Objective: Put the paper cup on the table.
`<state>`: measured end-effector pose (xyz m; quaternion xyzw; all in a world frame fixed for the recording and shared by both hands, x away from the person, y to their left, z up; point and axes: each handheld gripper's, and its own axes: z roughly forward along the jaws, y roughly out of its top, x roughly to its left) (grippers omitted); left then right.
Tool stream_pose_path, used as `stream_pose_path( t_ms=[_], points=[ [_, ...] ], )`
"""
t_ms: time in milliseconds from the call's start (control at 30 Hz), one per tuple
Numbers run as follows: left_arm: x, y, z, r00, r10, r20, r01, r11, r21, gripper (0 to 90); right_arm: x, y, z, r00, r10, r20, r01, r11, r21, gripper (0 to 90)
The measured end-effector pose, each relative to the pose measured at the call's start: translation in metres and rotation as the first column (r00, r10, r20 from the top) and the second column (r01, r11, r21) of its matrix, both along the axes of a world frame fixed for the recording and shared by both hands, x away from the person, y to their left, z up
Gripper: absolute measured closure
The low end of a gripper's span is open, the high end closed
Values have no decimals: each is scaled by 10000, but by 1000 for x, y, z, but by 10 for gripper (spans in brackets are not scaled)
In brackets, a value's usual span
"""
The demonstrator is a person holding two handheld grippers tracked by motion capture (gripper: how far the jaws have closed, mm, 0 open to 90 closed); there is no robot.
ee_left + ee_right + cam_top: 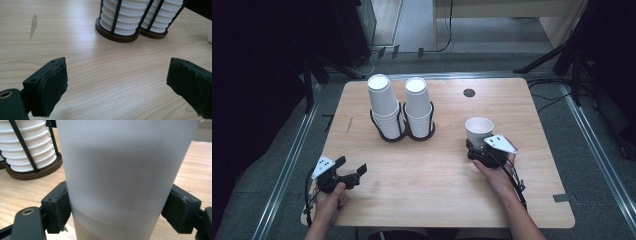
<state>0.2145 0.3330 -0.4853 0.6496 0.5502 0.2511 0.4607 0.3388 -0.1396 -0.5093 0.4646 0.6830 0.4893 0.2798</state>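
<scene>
High view: a single white cup [478, 131] is pinched low down by the right tongs [479, 150], prob. so it stays upright. Left tongs [349, 174] are held wide w/ nothing between; cup stacks [401, 107] sit ahead.

a light wooden table [542, 200] stands on grey floor [262, 170], dark surroundings beyond.

table [427, 200]: light wood, stain [349, 125] seen at left
holder [402, 134]: dark double base, two cup stacks [382, 102] held
cup [478, 131]: upright, right side
disc [469, 92]: dark, set at far edge
</scene>
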Motion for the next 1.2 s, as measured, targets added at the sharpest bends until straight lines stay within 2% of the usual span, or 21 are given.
stream_pose_path(
  t_ms=[133, 300, 400, 500, 800, 1067, 1200],
  points=[
    [0, 0, 0, 10000, 6, 0, -6, 10000, 13, 37, -2, -4, 1, 9998, 86, -197, -85, 10000, 46, 185],
    [0, 1, 1, 10000, 5, 1, -5, 10000, -67, 37, -6, -8, -1, 9989, 100, -453, -120, 9990, -438, 181],
    [0, 0, 1, 10000, -9, -9, 9, 10000, -72, 37, -7, -9, 0, 9987, 139, -498, -154, 9994, -304, 176],
    [0, 0, 1, 10000, -27, -24, 27, 10000, -78, 37, -6, -9, 1, 9986, 184, -504, -197, 9995, -243, 132],
    [0, 0, 0, 9999, -14, -106, 13, 9999, -114, 37, -11, -17, 9, 9990, 396, -227, -391, 9990, 237, 43],
    [-1, 2, 0, 9999, 125, -113, -125, 9999, -14, 37, -24, -30, 20, 9980, 621, 104, -623, 9979, 165, 0],
    [-2, 3, 1, 9997, 228, -81, -228, 9997, 10, 37, -33, -43, 24, 9973, 708, 217, -711, 9974, 113, 0]
  ],
)
